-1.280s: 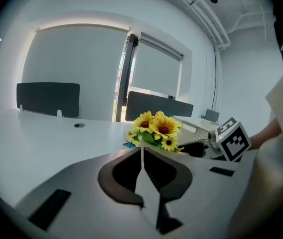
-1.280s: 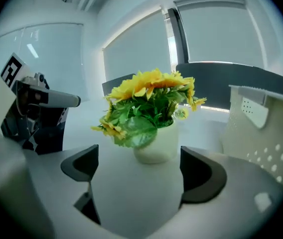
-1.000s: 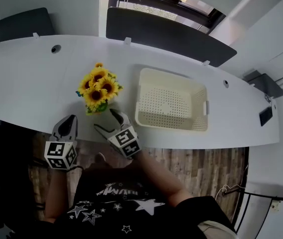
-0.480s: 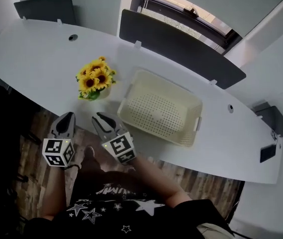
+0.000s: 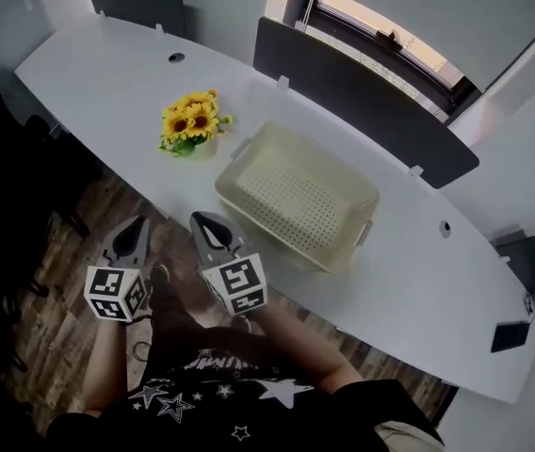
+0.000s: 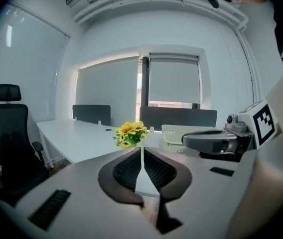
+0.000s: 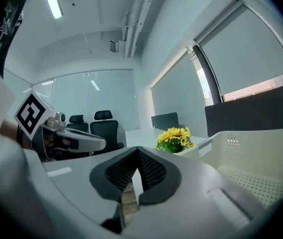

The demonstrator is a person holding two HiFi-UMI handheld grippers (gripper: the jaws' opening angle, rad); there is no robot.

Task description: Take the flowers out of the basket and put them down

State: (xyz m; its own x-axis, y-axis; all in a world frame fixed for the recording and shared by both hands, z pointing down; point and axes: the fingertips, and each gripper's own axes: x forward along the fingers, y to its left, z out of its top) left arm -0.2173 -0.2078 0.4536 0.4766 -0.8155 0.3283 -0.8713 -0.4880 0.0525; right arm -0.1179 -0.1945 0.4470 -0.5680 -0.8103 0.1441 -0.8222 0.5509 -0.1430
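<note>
Sunflowers (image 5: 192, 123) stand left of the basket (image 5: 291, 196); left gripper (image 5: 132, 226) and right gripper (image 5: 205, 220), closed and empty, hang on its near side.

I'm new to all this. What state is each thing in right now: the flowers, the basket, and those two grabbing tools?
flowers: out of the basket, standing upright on the table beside it.
basket: upright on the table, empty.
left gripper: fingers together, nothing between them.
right gripper: fingers have just been closing, now together, nothing between them.
</note>
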